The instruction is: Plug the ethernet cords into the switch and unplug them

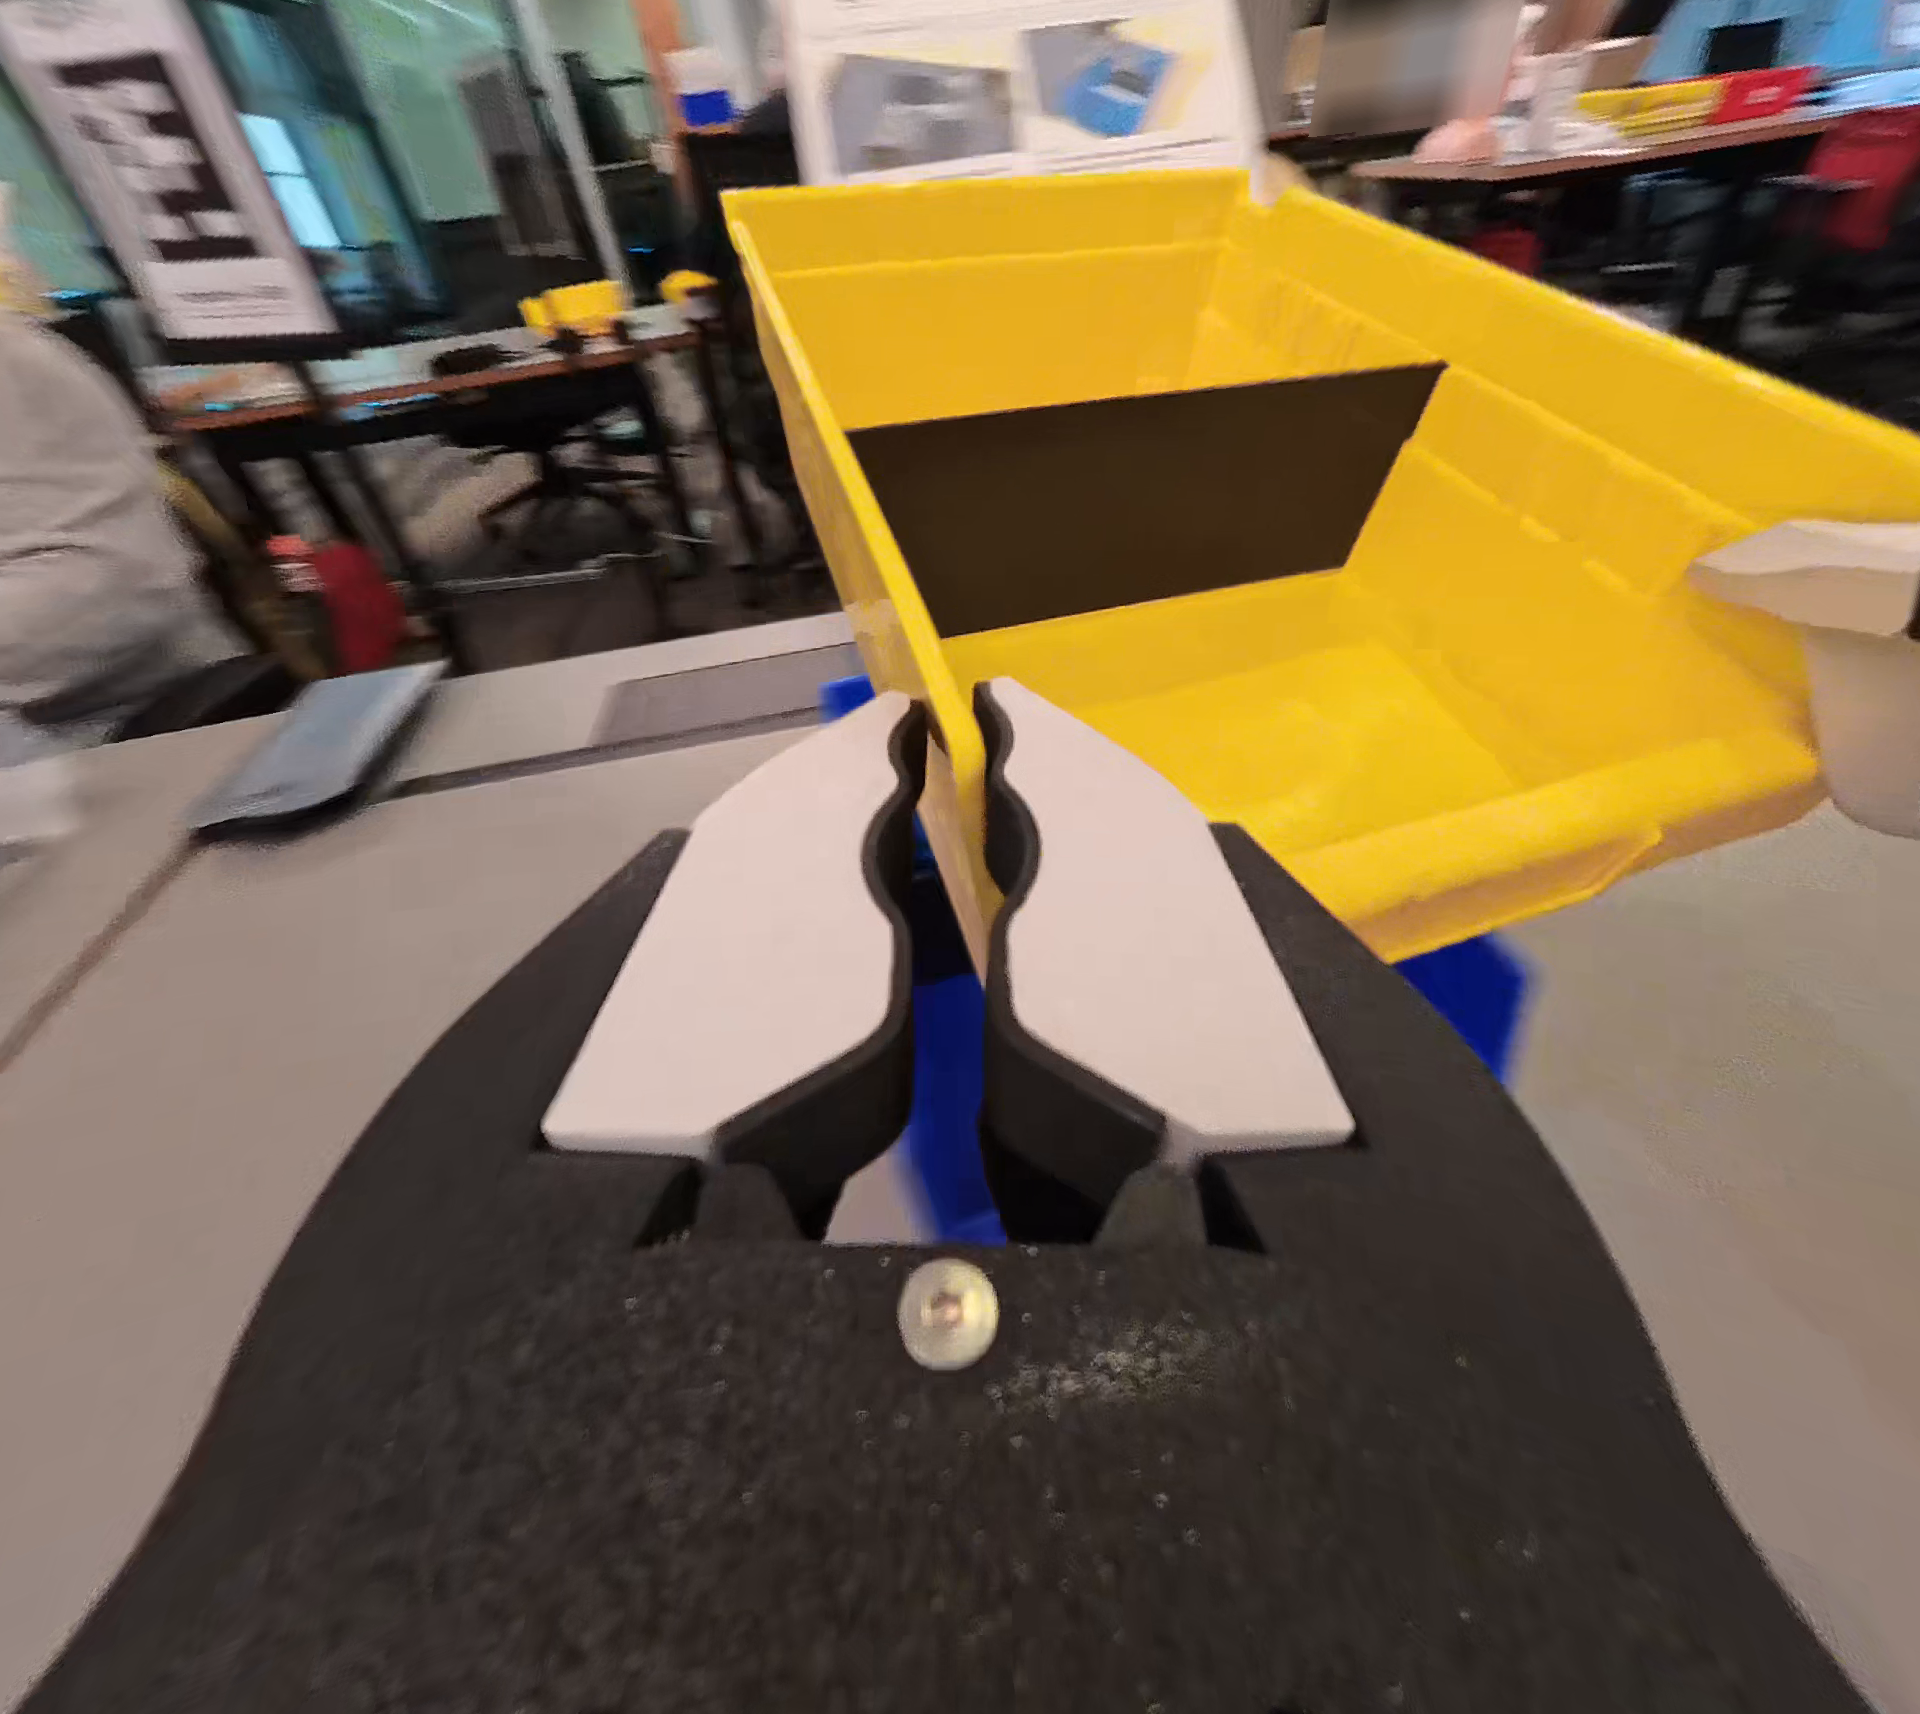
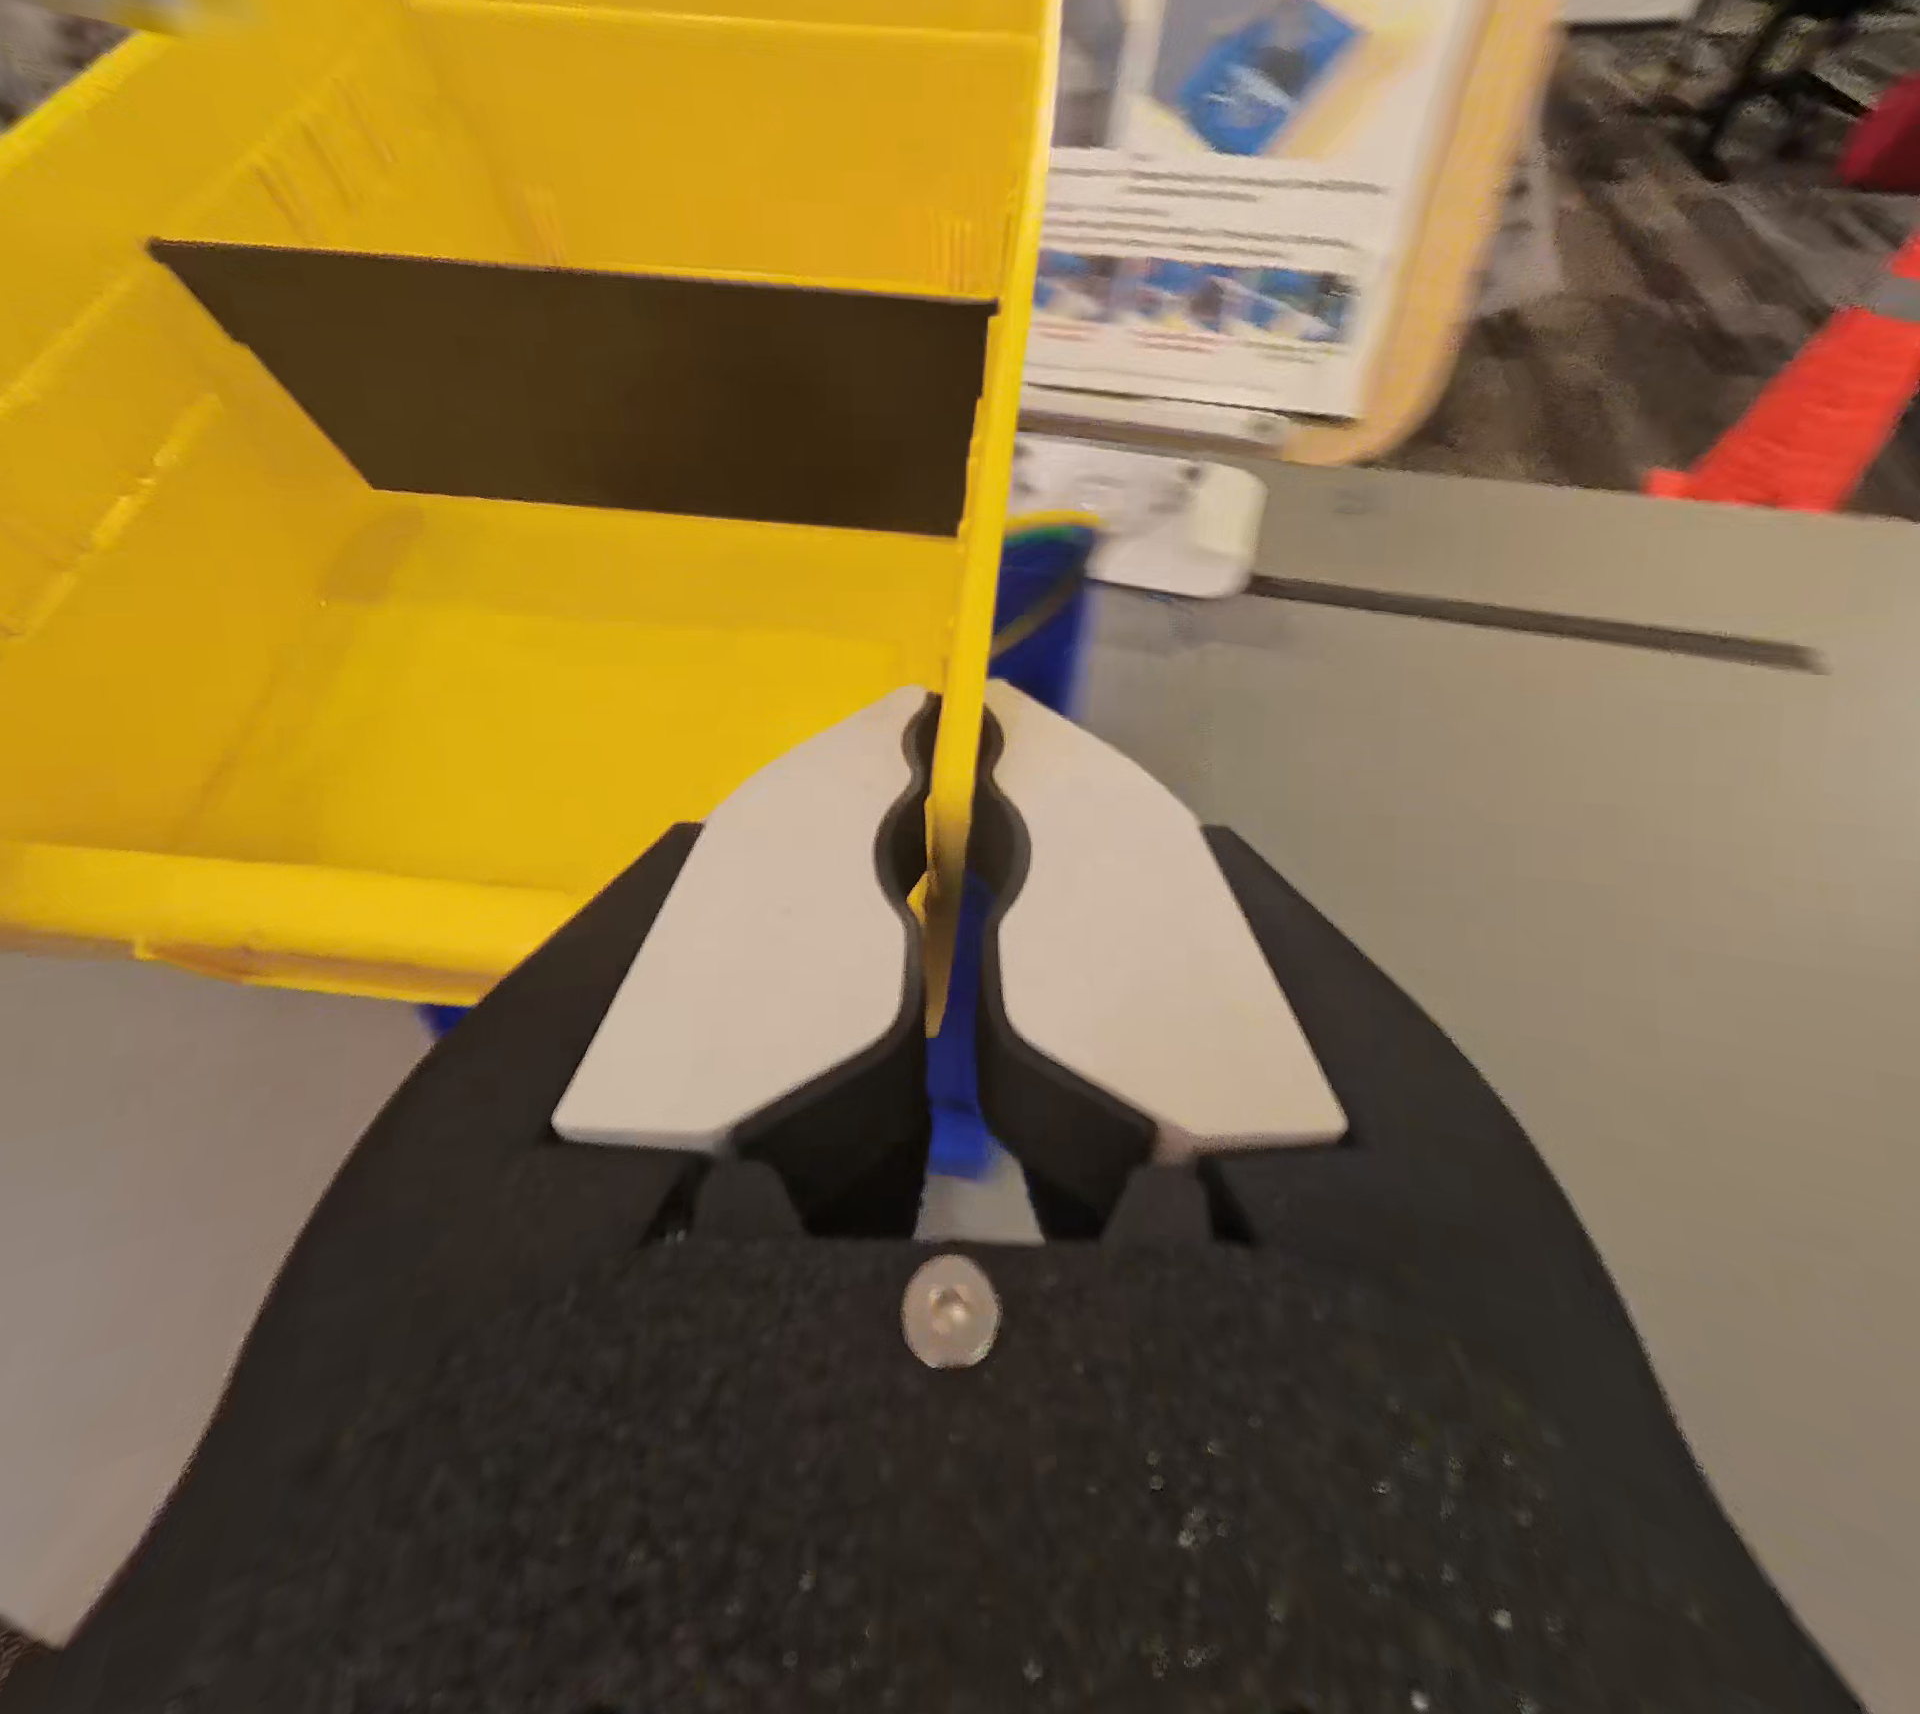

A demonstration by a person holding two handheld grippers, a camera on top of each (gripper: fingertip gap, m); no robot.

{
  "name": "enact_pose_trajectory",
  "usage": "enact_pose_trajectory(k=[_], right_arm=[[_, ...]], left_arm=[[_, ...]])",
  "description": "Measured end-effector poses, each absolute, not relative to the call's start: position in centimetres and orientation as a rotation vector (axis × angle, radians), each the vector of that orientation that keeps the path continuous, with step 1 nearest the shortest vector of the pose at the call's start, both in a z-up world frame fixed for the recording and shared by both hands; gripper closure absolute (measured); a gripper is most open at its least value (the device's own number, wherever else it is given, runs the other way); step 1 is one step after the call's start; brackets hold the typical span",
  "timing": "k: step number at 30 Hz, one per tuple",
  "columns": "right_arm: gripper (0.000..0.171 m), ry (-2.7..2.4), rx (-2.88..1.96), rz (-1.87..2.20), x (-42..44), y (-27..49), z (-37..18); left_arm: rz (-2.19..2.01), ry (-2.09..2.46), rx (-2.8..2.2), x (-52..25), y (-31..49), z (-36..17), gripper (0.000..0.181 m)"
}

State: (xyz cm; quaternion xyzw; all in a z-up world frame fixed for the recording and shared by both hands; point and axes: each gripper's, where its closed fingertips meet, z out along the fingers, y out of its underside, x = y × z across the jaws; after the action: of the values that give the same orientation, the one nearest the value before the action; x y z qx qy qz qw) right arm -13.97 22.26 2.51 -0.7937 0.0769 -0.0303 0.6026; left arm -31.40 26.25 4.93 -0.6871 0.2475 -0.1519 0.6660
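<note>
- The left gripper (image 1: pixel 951 729) has its jaws closed almost fully on the left side wall of a yellow bin (image 1: pixel 1299 729); only the thin plastic wall keeps them apart.
- The right gripper (image 2: pixel 954 724) pinches the opposite side wall of the same bin (image 2: pixel 416 729) in the same way, so the bin is carried between the two, lifted above the grey worktop (image 1: pixel 312 989).
- Judged from this, the step in hand is preparatory: moving the bin, not yet plugging anything.
- The ethernet cords and the switch are not clearly visible; a blue bin (image 1: pixel 1455 999) sits under the yellow one, and its contents are hidden.
- The next move likely calls for setting the yellow bin down level on a bare part of the worktop, both sides lowered together, then releasing.
- The yellow bin is smooth, rigid plastic with ribbed inner walls, an open scoop front and a flat black divider (image 1: pixel 1122 490) across its middle; it looks empty.
- The gripper fingers (image 1: pixel 769 916) are pale grey, faceted, with wavy black pads.
</note>
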Motion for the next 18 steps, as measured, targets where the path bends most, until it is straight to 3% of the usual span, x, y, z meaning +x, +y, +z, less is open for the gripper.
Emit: enact_pose_trajectory(k=[9,15,18], right_arm=[[0.168,0.500,-1.994,-0.243,13.6,12.5,-3.5],[0.167,0.464,-2.138,-0.283,19.7,9.7,-11.7],[0.167,0.472,-2.091,-0.214,20.3,10.0,-12.8]], left_arm=[[-0.548,0.792,-1.568,-3.0,20.3,-1.1,0.172],[-0.503,0.901,-1.708,2.9,18.7,-9.5,0.173],[-0.604,0.893,-1.757,3.3,18.3,-11.5,0.169]])
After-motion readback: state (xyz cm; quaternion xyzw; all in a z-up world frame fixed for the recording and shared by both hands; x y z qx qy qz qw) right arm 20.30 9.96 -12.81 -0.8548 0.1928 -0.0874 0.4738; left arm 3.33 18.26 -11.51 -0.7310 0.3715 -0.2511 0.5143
